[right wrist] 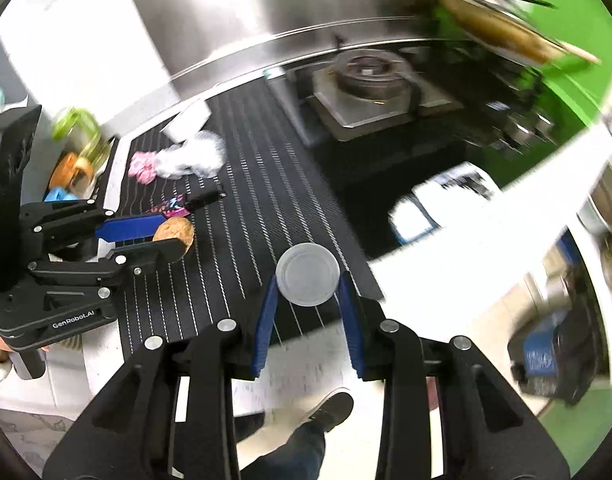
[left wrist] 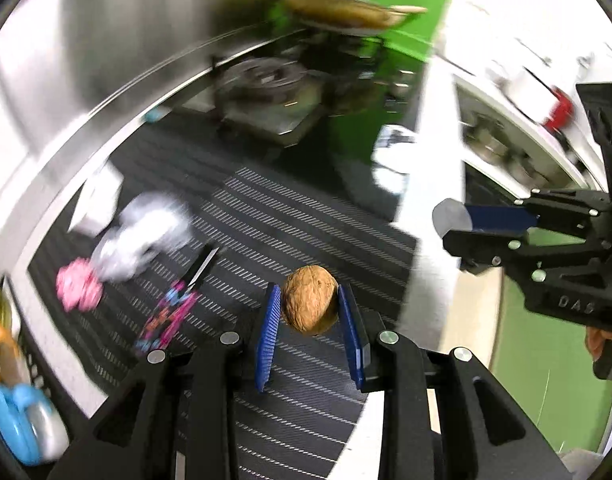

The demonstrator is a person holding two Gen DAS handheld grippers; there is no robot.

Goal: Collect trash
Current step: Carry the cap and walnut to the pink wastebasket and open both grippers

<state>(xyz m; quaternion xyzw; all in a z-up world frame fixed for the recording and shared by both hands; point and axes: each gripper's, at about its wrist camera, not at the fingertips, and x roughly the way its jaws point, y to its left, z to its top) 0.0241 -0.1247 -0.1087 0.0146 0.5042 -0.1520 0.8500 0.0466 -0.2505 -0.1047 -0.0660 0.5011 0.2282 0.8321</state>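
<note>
My left gripper (left wrist: 309, 304) is shut on a brown walnut (left wrist: 310, 299) and holds it above the black striped mat (left wrist: 290, 216). It also shows in the right wrist view (right wrist: 166, 236) with the walnut (right wrist: 174, 232). My right gripper (right wrist: 308, 294) is shut on a translucent round plastic lid (right wrist: 308, 274) near the mat's front edge; it shows at the right of the left wrist view (left wrist: 455, 226) with the lid (left wrist: 451, 217). On the mat lie a crumpled clear plastic wrap (left wrist: 144, 236), a pink wrapper (left wrist: 78, 289) and a colourful knife-like item (left wrist: 174, 312).
A gas burner (right wrist: 369, 80) stands on a steel counter at the back. A wok (right wrist: 505, 28) is above it. Cups and a blue object (left wrist: 22, 420) sit left of the mat. A white box (right wrist: 437, 204) lies right of the mat. My shoe (right wrist: 329, 408) shows on the floor below.
</note>
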